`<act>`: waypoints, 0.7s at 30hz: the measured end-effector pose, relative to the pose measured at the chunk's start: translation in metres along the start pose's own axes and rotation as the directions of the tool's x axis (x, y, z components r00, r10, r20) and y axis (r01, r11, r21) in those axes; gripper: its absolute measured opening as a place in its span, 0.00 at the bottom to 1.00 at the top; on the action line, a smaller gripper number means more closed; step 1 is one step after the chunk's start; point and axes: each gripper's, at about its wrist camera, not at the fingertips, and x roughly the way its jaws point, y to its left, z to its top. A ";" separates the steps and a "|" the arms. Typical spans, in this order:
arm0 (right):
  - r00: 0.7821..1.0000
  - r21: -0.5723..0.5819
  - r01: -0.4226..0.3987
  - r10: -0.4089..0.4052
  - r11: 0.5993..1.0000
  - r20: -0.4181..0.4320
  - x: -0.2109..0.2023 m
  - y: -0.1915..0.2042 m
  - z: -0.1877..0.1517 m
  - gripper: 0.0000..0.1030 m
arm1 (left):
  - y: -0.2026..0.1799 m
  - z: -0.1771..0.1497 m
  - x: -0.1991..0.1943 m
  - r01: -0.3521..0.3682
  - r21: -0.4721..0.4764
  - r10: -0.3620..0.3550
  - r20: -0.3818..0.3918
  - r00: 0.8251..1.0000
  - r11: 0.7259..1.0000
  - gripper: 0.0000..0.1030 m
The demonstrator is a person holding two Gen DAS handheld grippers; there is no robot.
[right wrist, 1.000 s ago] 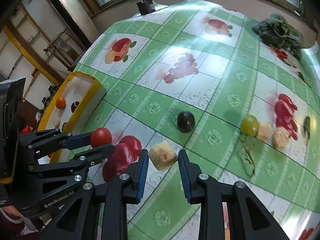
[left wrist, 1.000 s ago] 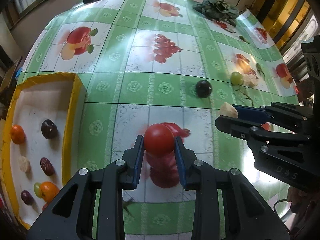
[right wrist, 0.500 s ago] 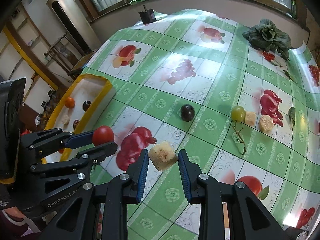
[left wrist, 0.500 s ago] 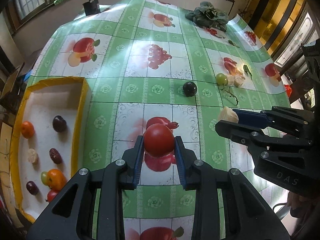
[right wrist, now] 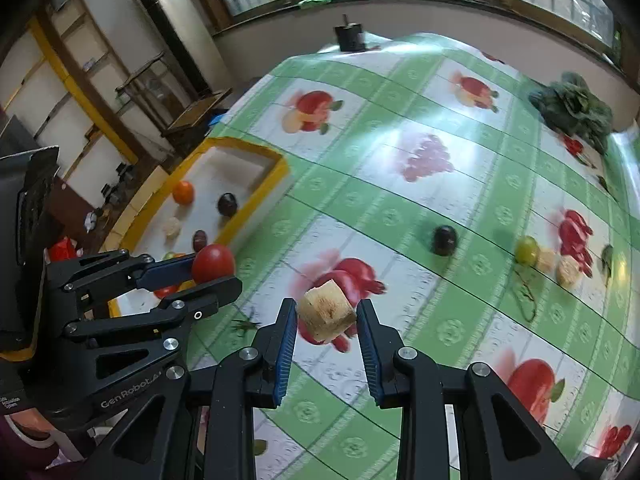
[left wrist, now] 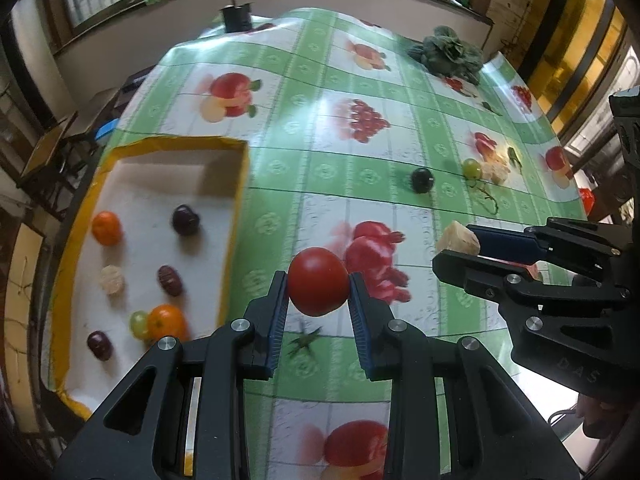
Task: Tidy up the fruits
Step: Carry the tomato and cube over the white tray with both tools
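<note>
Left gripper (left wrist: 318, 292) clamps tomato (left wrist: 318, 281), right gripper (right wrist: 326, 320) clamps pale chunk (right wrist: 327, 315); both lifted clear of tablecloth (left wrist: 320, 184), likely bound for yellow-rimmed tray (left wrist: 234, 216) at left.

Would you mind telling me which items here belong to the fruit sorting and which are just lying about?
Job: red tomato, pale fruit chunk, yellow-rimmed tray, dark plum, green grape.
Lying about: leafy greens, dark pot, loose stem.
</note>
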 end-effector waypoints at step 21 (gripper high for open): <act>0.997 -0.151 -0.070 0.062 0.986 -0.055 0.030 0.069 0.020 0.29 | 0.071 -0.017 -0.015 -0.080 -0.128 0.081 0.002 0.997 0.988 0.28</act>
